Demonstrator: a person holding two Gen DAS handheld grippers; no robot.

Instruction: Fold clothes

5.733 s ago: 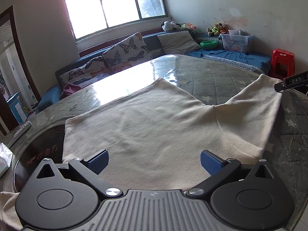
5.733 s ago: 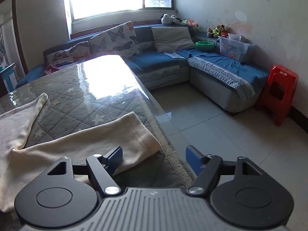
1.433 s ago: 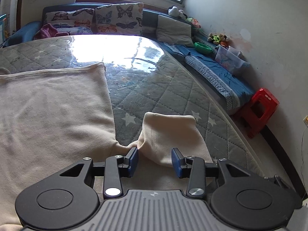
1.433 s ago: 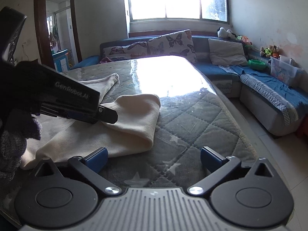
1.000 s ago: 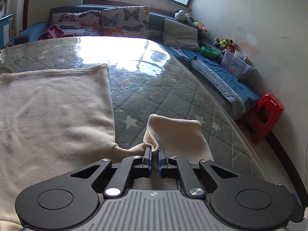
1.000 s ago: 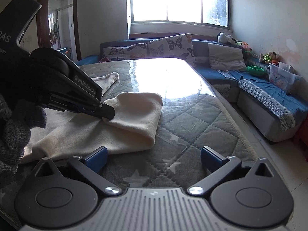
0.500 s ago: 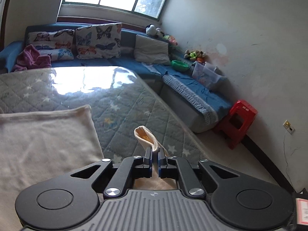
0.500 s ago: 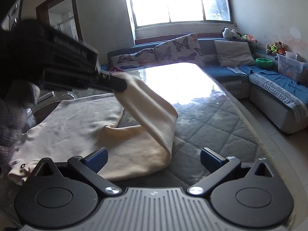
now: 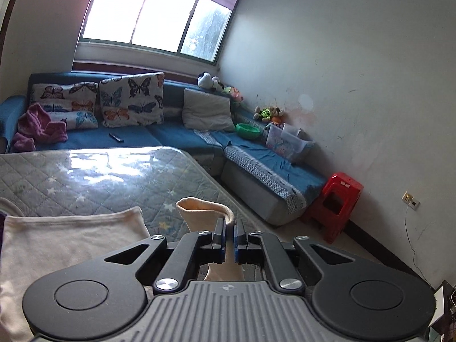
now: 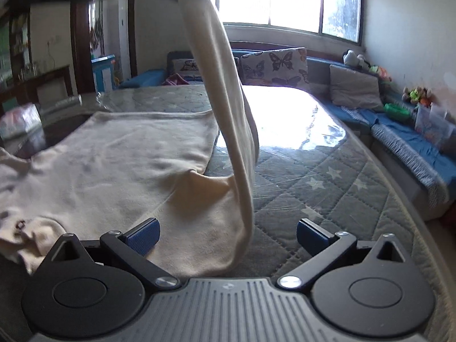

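Observation:
A cream long-sleeved top (image 10: 122, 168) lies spread on the quilted table (image 10: 336, 196). My left gripper (image 9: 230, 238) is shut on the cuff of its sleeve (image 9: 205, 209), which stands up above the pads. In the right wrist view that sleeve (image 10: 225, 108) hangs as a long strip from the top of the picture down to the shoulder. The top's body (image 9: 65, 245) shows at the lower left of the left wrist view. My right gripper (image 10: 226, 235) hovers open just above the shoulder cloth, pads well apart and touching nothing.
A blue corner sofa (image 9: 182, 134) with butterfly cushions (image 9: 131, 99) runs behind and to the right of the table. A red plastic stool (image 9: 335, 199) stands by the wall. The table's right edge (image 10: 399, 205) drops to the tiled floor.
My left gripper closed on the sleeve cuff and rose, pulling the sleeve up off the table until it hangs tall. The right gripper stayed open and slid left over the shoulder.

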